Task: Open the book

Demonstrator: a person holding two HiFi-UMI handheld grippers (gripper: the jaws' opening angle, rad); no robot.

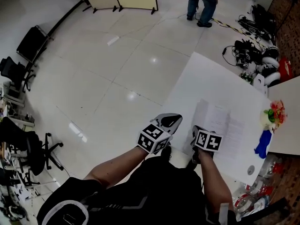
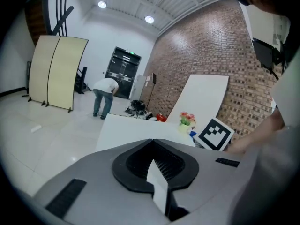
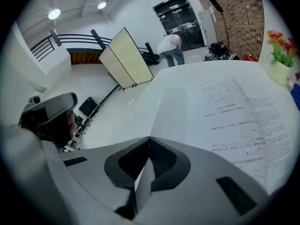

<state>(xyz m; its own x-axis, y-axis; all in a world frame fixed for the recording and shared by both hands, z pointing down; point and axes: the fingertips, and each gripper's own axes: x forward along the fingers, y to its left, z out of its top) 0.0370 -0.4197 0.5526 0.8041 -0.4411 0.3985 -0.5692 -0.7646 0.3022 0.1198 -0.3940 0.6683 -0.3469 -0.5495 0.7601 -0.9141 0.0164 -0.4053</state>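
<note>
The book point(image 1: 224, 125) lies open on the white table point(image 1: 206, 78), its printed pages facing up. In the right gripper view the printed page point(image 3: 236, 116) spreads just beyond the jaws, with a blank page point(image 3: 178, 111) to its left. My right gripper point(image 1: 197, 131) hovers over the book's near edge, shut, with nothing between its tips point(image 3: 149, 138). My left gripper point(image 1: 169, 121) is at the table's near left corner, off the book, also shut and empty point(image 2: 152, 140). It looks along the table point(image 2: 131, 130) toward the right gripper's marker cube point(image 2: 215, 134).
A white pot of flowers point(image 1: 273, 114) and a blue object point(image 1: 263, 143) stand at the table's right edge. Plastic bottles point(image 1: 253, 191) lie lower right. A person point(image 1: 202, 3) bends over on the far floor near cables and gear point(image 1: 248, 50). Office chairs point(image 1: 33, 149) stand at left.
</note>
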